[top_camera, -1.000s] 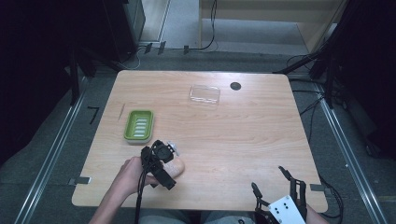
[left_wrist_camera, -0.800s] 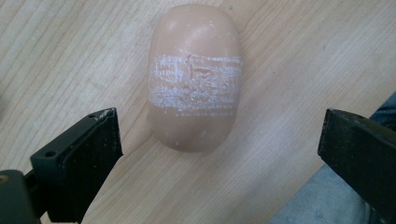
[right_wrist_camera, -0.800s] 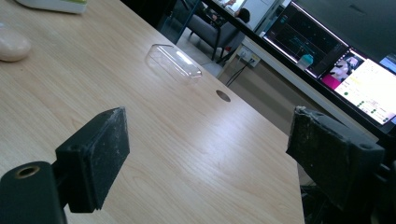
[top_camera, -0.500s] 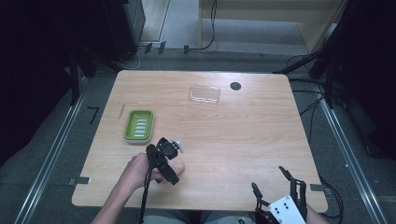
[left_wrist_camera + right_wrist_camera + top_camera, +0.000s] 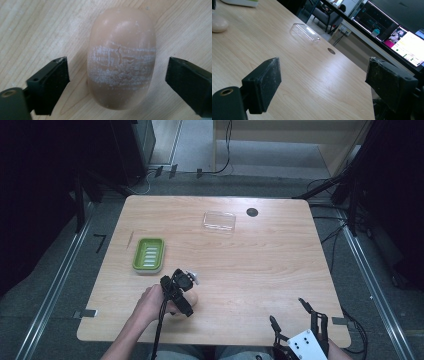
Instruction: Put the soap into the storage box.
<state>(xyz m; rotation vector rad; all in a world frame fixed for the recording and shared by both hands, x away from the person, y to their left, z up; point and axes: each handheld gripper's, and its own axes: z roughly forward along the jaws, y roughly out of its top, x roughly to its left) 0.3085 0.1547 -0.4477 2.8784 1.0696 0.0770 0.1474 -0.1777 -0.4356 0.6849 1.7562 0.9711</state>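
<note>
A beige oval soap bar (image 5: pixel 121 57), its top scuffed white, lies on the wooden table (image 5: pixel 260 265). My left gripper (image 5: pixel 117 75) hangs open right above it, one jaw on each side, neither touching it. From above, the left gripper (image 5: pixel 181 290) sits at the table's front left, over the soap (image 5: pixel 192 298). A green soap dish (image 5: pixel 149 254) stands just behind it to the left. My right gripper (image 5: pixel 299 322) is open at the front right edge, nothing between its jaws (image 5: pixel 322 87). The soap (image 5: pixel 219 23) is far off in the right gripper view.
A clear plastic lid (image 5: pixel 219 221) lies at the back centre, with a dark round hole (image 5: pixel 252 212) in the tabletop beside it. The lid (image 5: pixel 304 32) and the hole (image 5: pixel 331 51) lie ahead of the right gripper. Monitors (image 5: pixel 392 27) stand beyond the table.
My left gripper and hand have shifted slightly to the right and toward the front over the soap. The right gripper has stayed put.
</note>
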